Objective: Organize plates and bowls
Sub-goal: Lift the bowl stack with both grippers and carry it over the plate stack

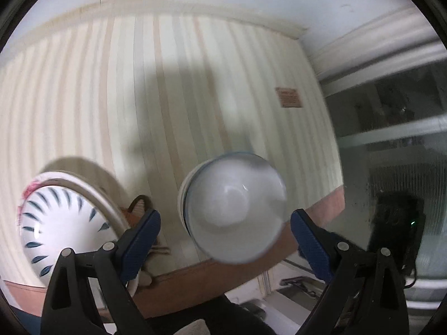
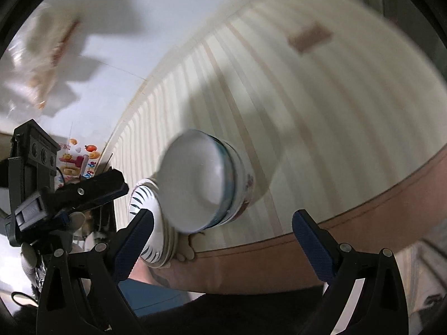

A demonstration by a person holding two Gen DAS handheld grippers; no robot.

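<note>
A stack of white bowls (image 1: 233,212) stands on the striped tablecloth (image 1: 139,97), straight ahead of my left gripper (image 1: 226,243). That gripper is open, its blue fingers (image 1: 142,237) spread wider than the stack and holding nothing. To the left, a white bowl with blue leaf marks (image 1: 61,226) rests on a pile of plates. In the right wrist view the bowl stack (image 2: 201,184), blue-rimmed with a flower print, sits beside the leaf-marked bowl (image 2: 148,203). My right gripper (image 2: 223,237) is open and empty just short of them. The left gripper (image 2: 69,195) shows at the left.
The table's brown edge (image 1: 223,276) runs just in front of the dishes. A glass window (image 1: 391,139) and a black device (image 1: 396,223) are at the right. A brown label (image 1: 289,97) lies on the cloth. Colourful stickers (image 2: 78,162) mark the far wall.
</note>
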